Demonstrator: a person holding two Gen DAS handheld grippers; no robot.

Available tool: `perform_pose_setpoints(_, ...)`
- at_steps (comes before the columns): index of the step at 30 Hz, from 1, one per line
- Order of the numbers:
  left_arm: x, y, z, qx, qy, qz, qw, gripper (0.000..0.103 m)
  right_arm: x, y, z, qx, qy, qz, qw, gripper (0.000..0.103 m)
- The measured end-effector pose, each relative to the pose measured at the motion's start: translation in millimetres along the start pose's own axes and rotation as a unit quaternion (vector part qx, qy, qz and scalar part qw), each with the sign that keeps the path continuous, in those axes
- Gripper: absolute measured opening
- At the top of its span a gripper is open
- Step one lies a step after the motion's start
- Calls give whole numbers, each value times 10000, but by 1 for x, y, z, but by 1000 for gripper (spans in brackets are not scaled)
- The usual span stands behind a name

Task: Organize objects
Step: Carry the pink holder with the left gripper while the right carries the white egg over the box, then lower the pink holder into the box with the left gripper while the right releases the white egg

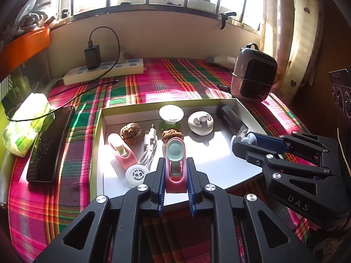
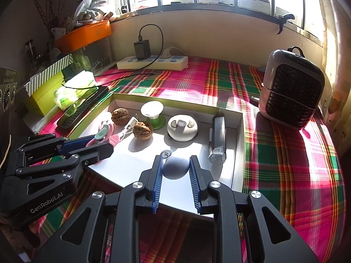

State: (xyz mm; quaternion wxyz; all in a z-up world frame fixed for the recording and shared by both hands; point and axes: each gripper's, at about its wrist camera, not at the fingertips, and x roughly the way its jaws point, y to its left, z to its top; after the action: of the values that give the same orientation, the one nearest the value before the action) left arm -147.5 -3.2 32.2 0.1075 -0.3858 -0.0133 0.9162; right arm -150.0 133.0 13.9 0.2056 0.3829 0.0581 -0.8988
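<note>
A shallow white box lies on the plaid cloth. My left gripper is shut on a pink holder with a teal oval top, held over the box's near left part. My right gripper is shut on a round grey-blue dome over the near right part; in the left wrist view it shows as a pale cup-shaped piece. Inside the box lie a second pink holder, two walnuts, a white cable, a white round tin, an earbud case and a black oblong device.
A white cap on a green base stands at the back of the box. A black phone and a tissue pack lie to the left. A power strip with charger sits by the wall, and a small heater stands at right.
</note>
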Motion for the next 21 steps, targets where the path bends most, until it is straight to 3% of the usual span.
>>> perform_pose_setpoints(21, 25, 5, 4, -53, 179, 66, 9998, 16, 36, -11, 13, 157, 197, 25, 9997, 25)
